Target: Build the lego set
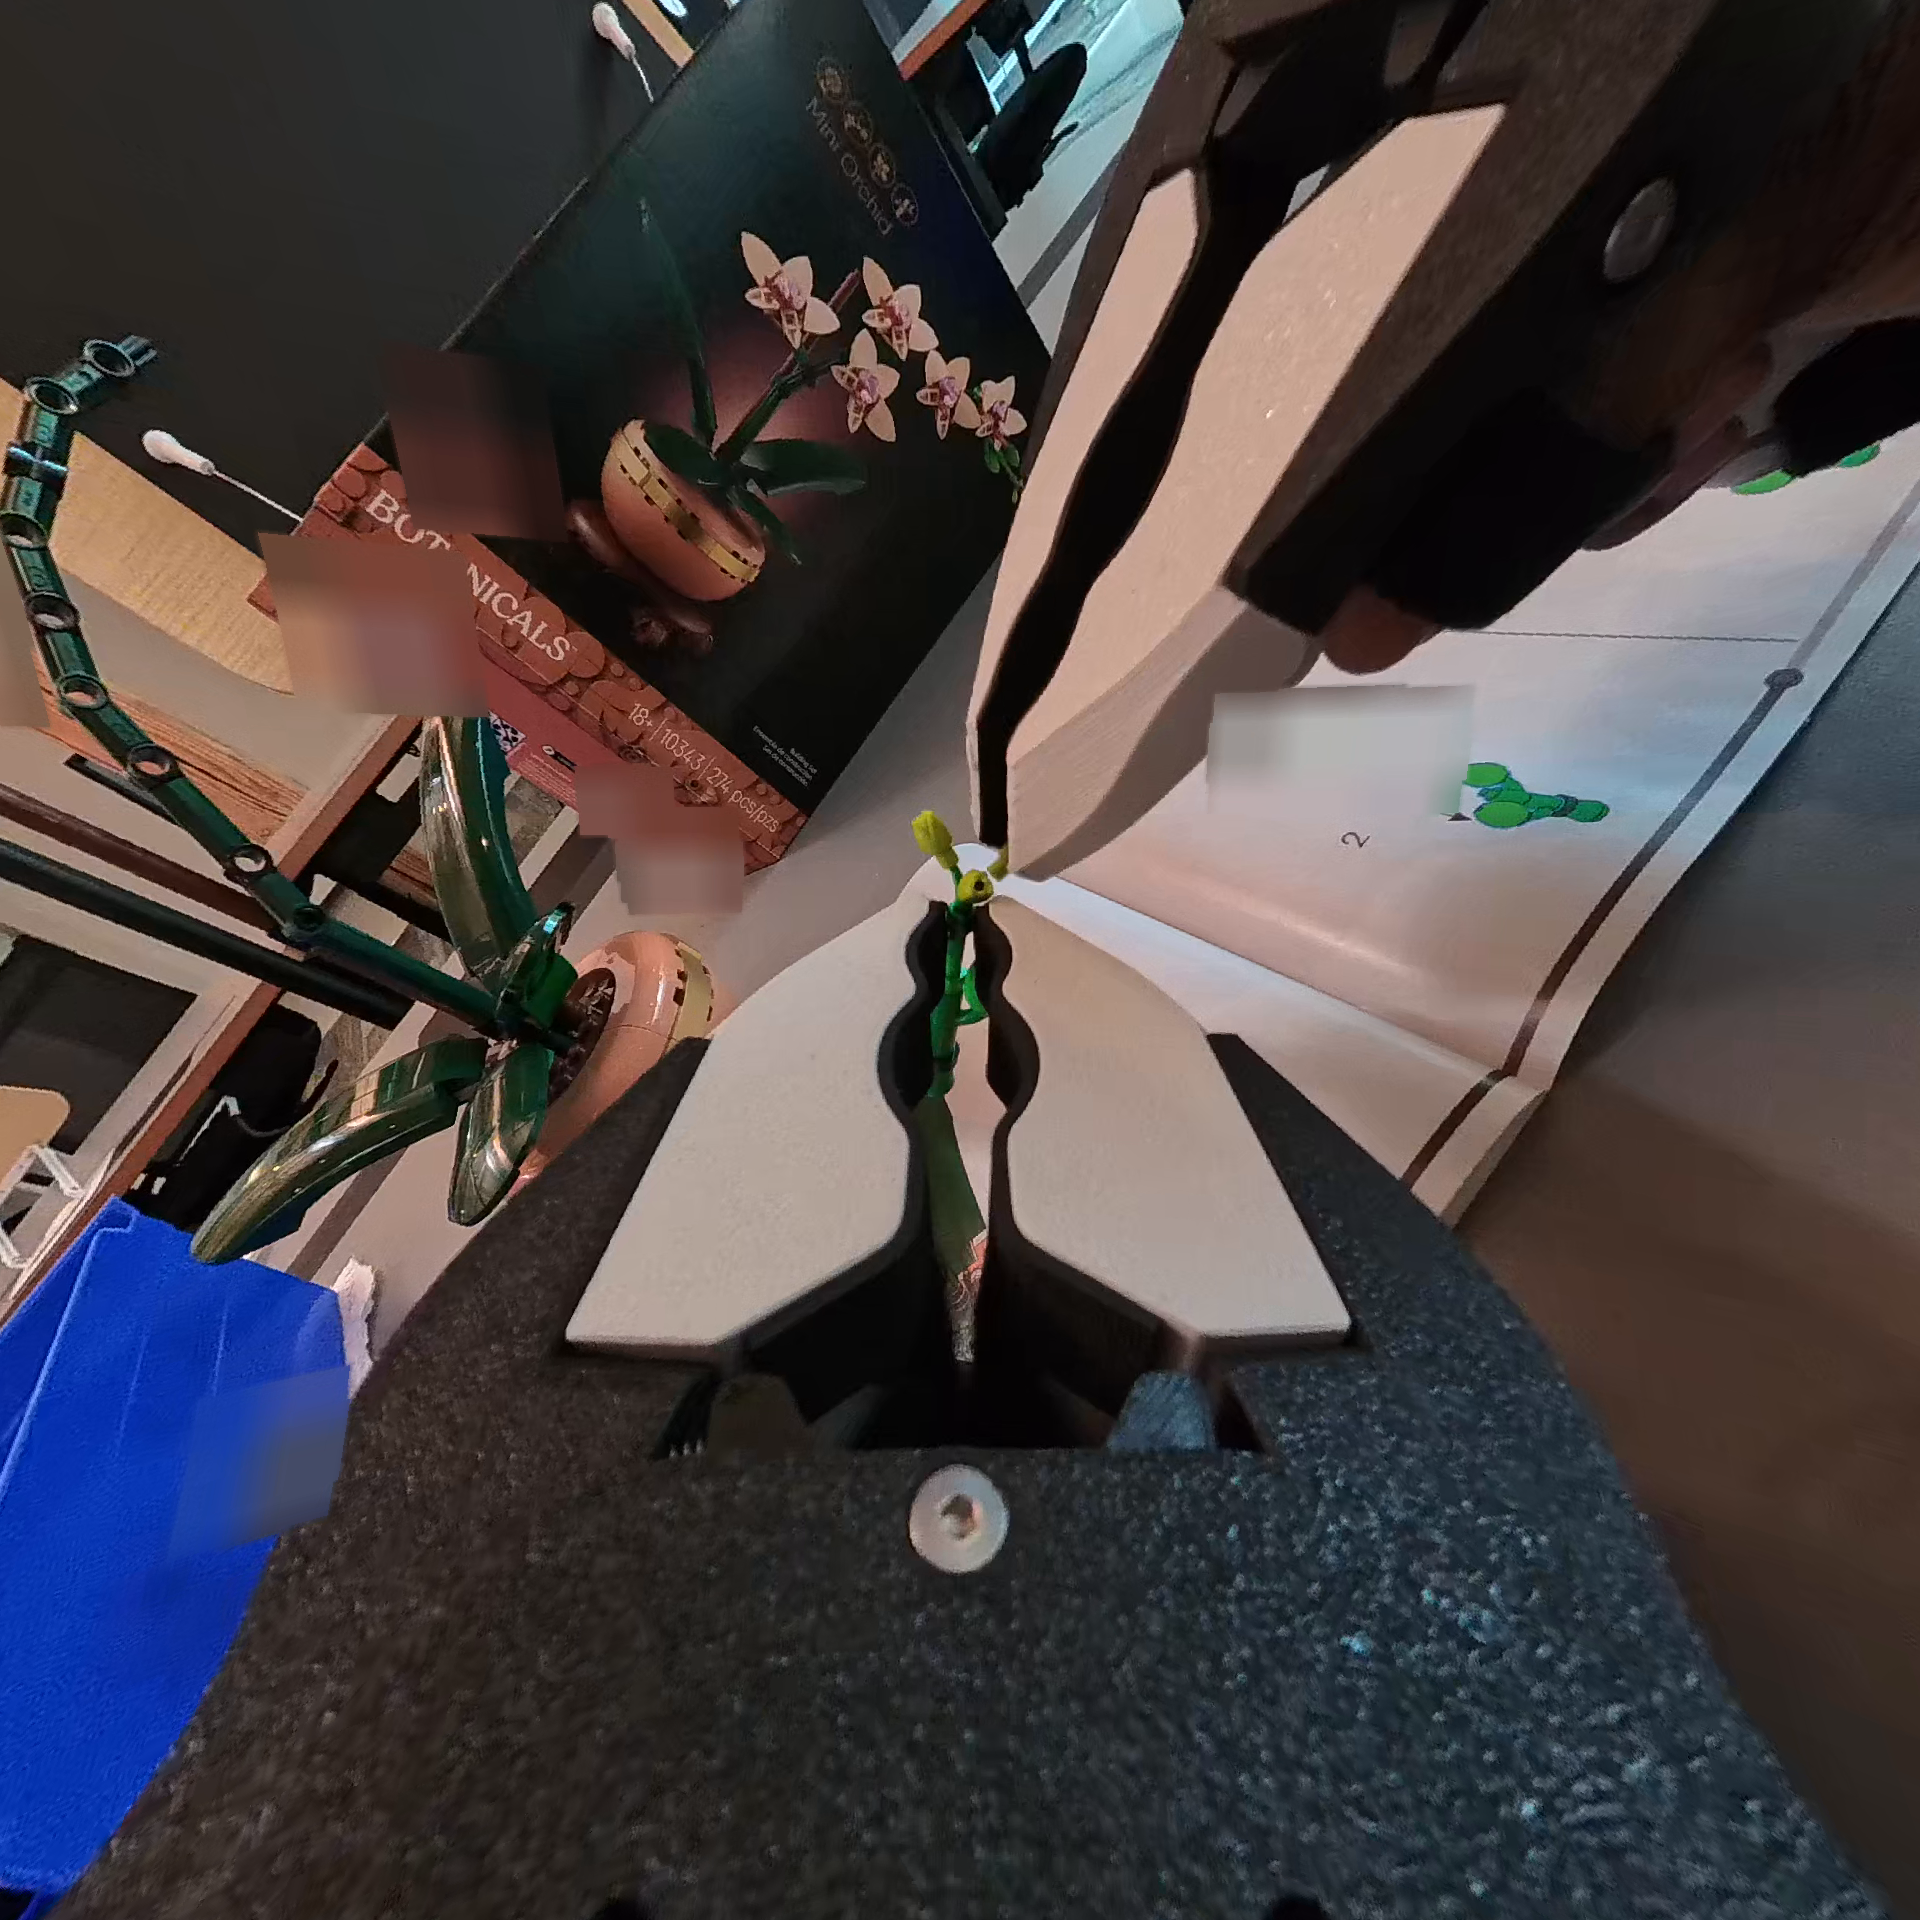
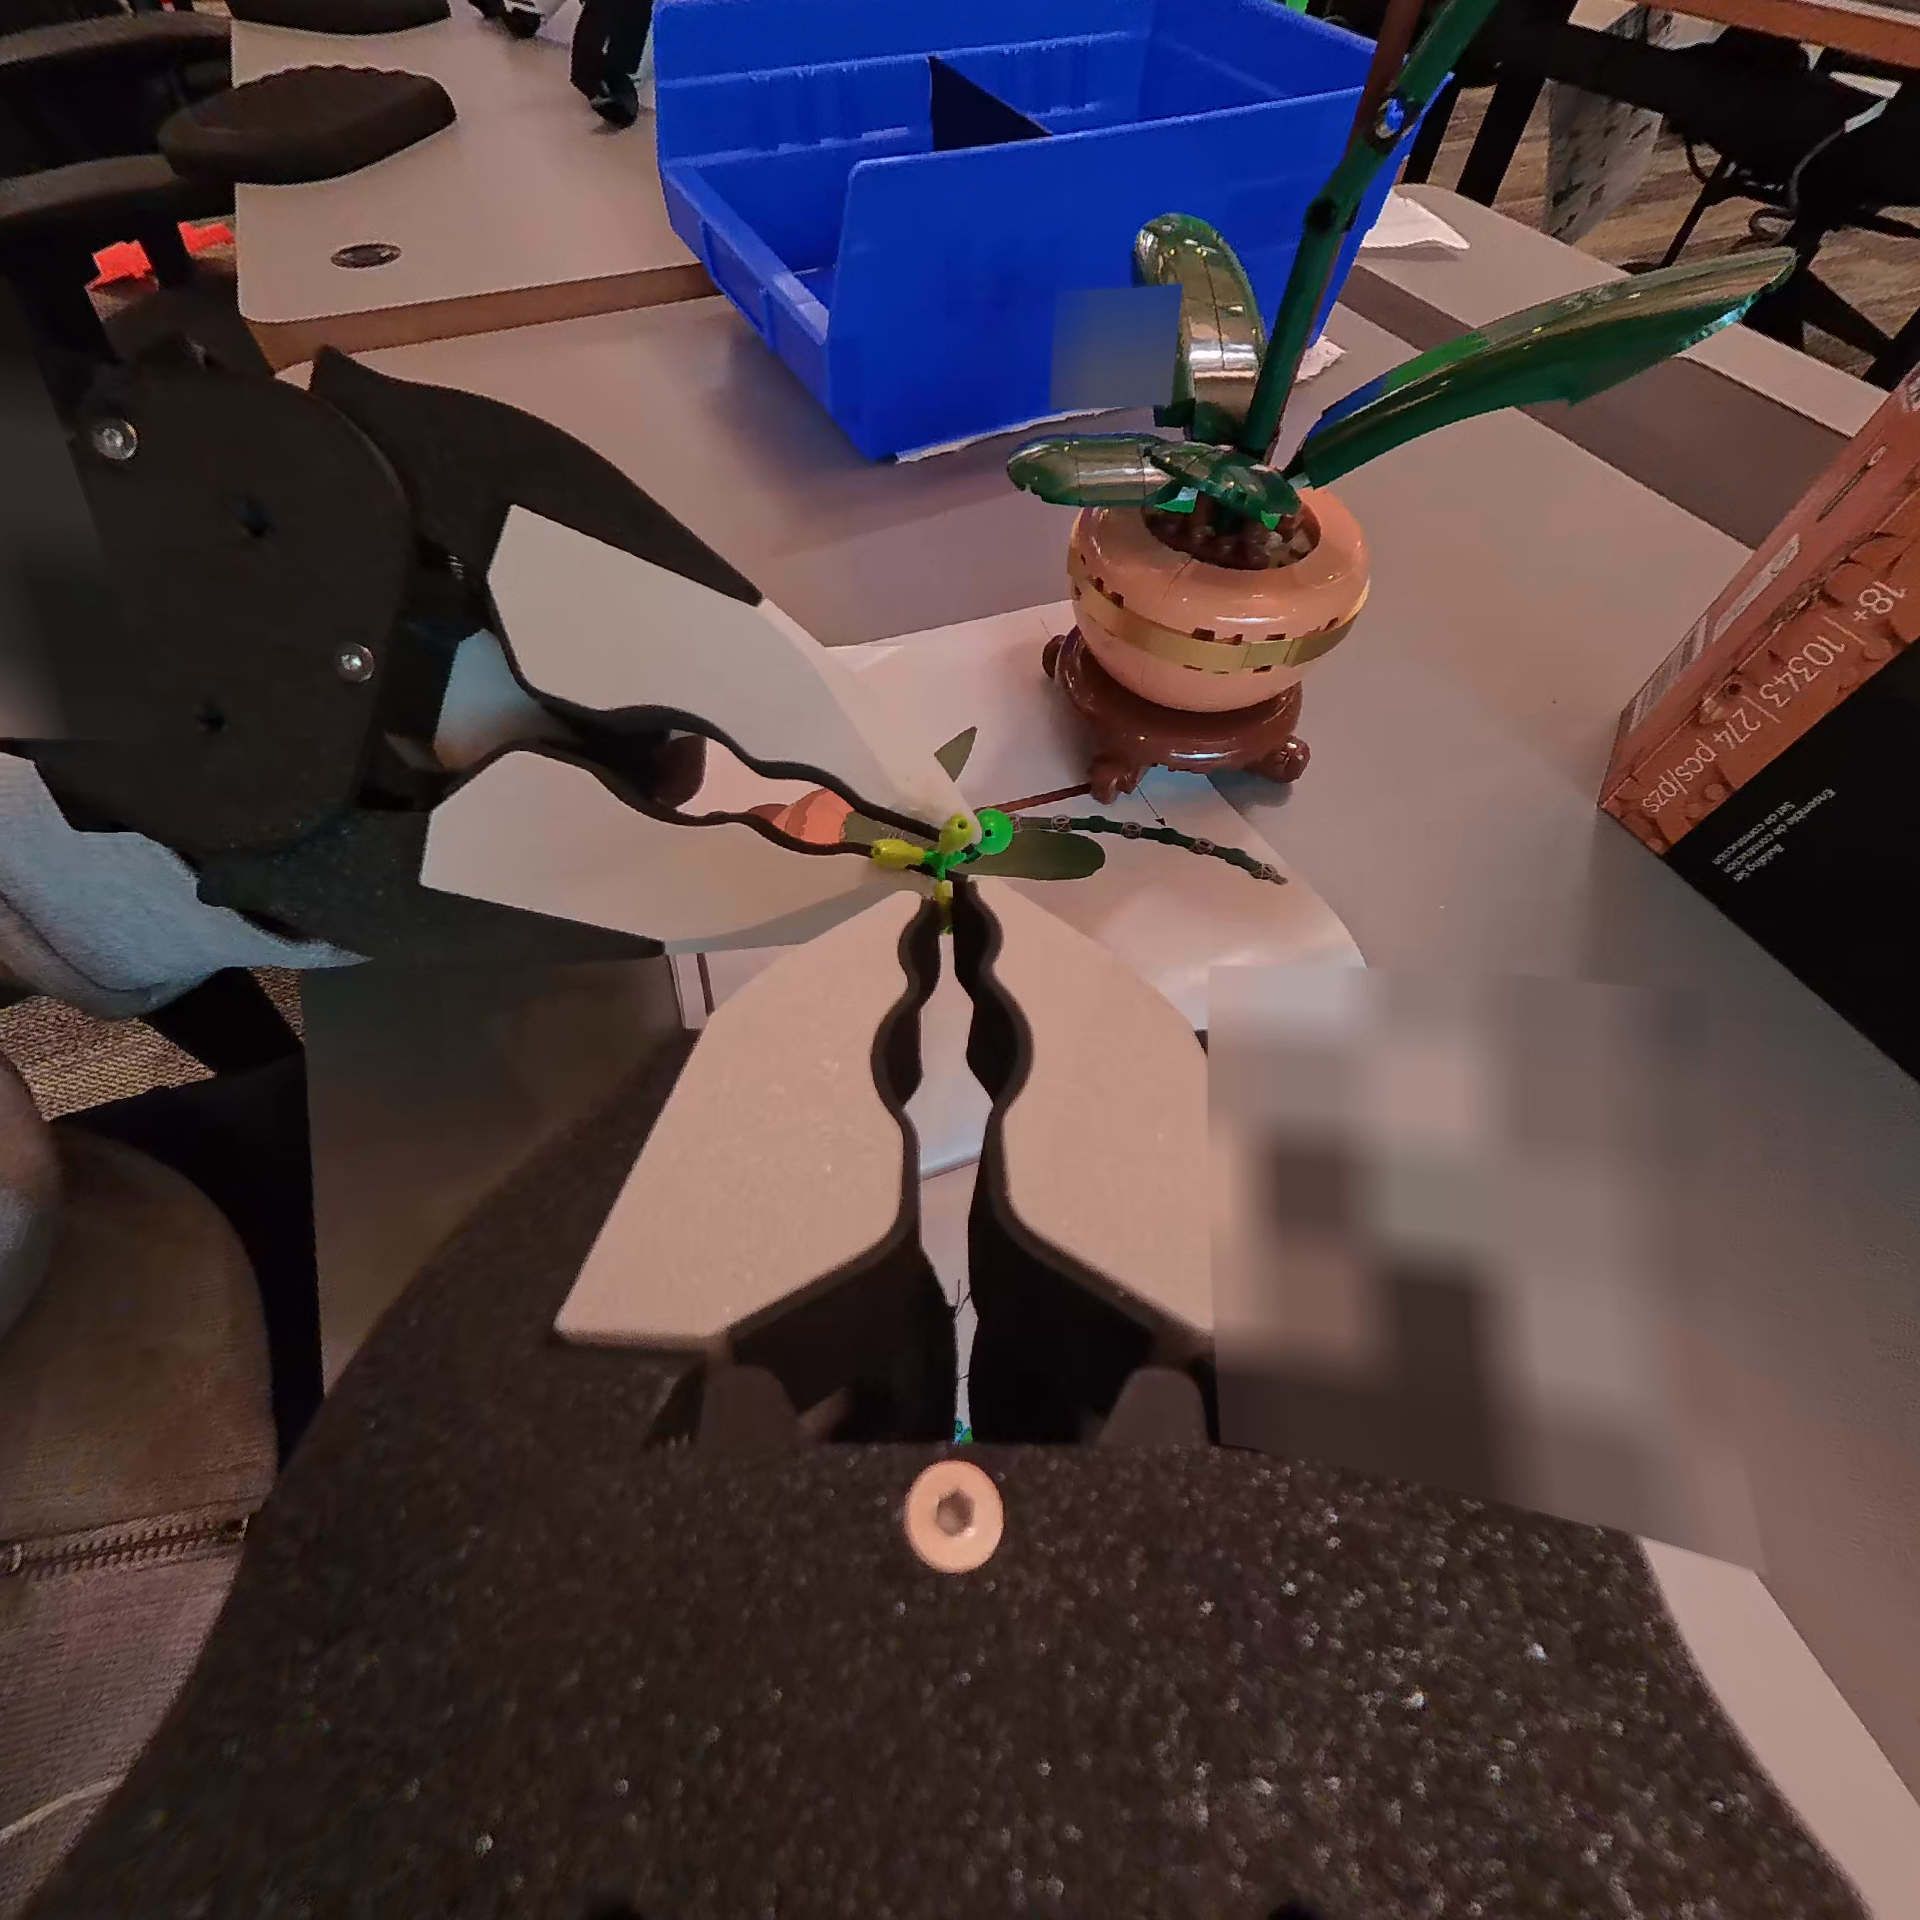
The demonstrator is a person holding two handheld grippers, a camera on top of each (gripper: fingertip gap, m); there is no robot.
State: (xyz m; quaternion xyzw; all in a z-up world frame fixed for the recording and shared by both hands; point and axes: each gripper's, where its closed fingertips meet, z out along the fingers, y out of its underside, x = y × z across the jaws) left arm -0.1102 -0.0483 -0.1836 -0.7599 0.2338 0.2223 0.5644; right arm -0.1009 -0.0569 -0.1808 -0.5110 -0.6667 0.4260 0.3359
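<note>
Just in front of the potted plant model [image 2: 1216,613], the left tool [image 1: 961,914] is clamping a thin green sprig [image 1: 951,997] while the right tool [image 2: 948,914] is pinching a tiny yellow bud [image 2: 943,896] against it. The sprig looks light, slender and easily bent, so it is likely best gripped low on its stem.

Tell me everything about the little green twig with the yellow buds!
The green twig is a thin, shiny plastic stem with short side branches tipped by yellow-green buds and one round green knob. It is held in the air above the open instruction booklet. The left gripper pinches its stem; the right gripper pinches one bud.
</note>
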